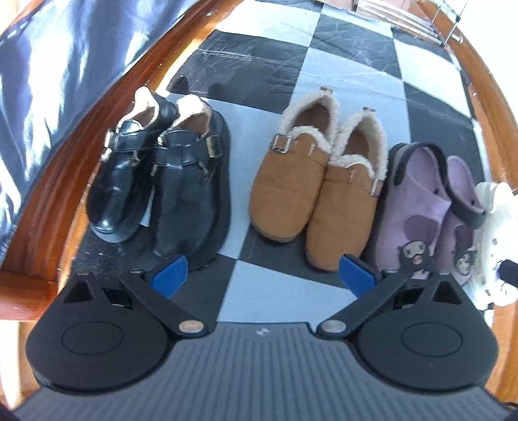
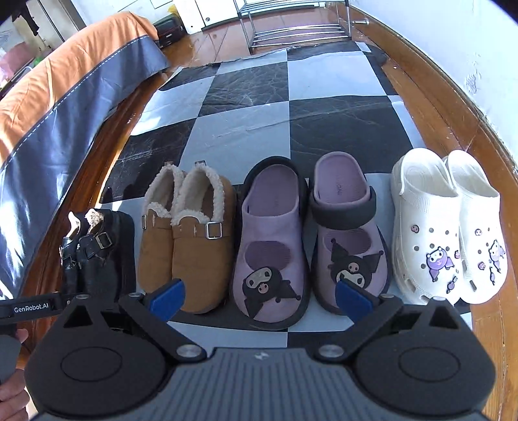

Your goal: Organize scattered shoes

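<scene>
Several pairs of shoes stand in a row on a checkered mat (image 1: 259, 74) (image 2: 246, 129). From left: black buckled shoes (image 1: 162, 181) (image 2: 97, 252), tan fleece-lined slippers (image 1: 310, 191) (image 2: 191, 239), purple clogs with cartoon faces (image 1: 421, 210) (image 2: 307, 239), white clogs with charms (image 1: 498, 239) (image 2: 450, 226). My left gripper (image 1: 264, 278) hangs open above the mat, in front of the gap between the black and tan pairs, holding nothing. Over the toes of the purple clogs my right gripper (image 2: 260, 296) is open too, with nothing in it.
A bed with a dark blue and orange cover (image 2: 64, 90) (image 1: 48, 81) runs along the left. Wooden floor (image 2: 453, 107) borders the mat. A metal rack (image 2: 291, 26) stands at the far end. The white wall (image 2: 469, 48) is on the right.
</scene>
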Tool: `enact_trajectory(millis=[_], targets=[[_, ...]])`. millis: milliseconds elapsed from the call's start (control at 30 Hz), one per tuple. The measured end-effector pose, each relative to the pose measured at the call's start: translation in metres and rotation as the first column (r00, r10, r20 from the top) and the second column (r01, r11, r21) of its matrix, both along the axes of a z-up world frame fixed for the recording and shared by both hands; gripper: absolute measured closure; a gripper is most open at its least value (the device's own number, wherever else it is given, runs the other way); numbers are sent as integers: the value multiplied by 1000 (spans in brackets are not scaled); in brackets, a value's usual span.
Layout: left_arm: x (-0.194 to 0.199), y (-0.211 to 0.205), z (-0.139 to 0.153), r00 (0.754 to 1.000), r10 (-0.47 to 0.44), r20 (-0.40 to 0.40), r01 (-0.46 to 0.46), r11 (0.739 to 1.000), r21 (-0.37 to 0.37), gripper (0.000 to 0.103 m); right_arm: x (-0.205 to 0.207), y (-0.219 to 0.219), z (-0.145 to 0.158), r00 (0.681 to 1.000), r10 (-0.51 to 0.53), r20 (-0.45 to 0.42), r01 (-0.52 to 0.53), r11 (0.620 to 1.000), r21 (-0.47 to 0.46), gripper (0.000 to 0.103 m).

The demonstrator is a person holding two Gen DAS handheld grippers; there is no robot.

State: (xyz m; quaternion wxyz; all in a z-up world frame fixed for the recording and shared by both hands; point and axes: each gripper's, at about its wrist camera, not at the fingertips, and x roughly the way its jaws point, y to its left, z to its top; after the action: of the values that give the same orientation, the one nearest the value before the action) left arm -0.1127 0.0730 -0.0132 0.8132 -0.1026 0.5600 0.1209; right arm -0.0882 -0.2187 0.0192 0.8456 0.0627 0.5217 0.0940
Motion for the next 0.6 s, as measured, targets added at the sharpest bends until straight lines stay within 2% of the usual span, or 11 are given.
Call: enact_trajectory(millis=[67,133,267,600], targets=[[1,-9,0,1000,-27,7,27,1000,14,1,0,-1,-1,1000,-3,-2,3,1000,-8,3],[3,-23,-5,998,-65,-18,66,997,30,1,0,-2,-3,1000,-4,-1,4,1000,-21,3],[6,-47,-7,991,-125,-45,129,987,91,1,-1,-1,-4,999,10,32,-6,995,-101,3],[9,-73,14,977,-213,29,212,976,41,1,4,-8,-9,999,0,37,5,991,-130,3]])
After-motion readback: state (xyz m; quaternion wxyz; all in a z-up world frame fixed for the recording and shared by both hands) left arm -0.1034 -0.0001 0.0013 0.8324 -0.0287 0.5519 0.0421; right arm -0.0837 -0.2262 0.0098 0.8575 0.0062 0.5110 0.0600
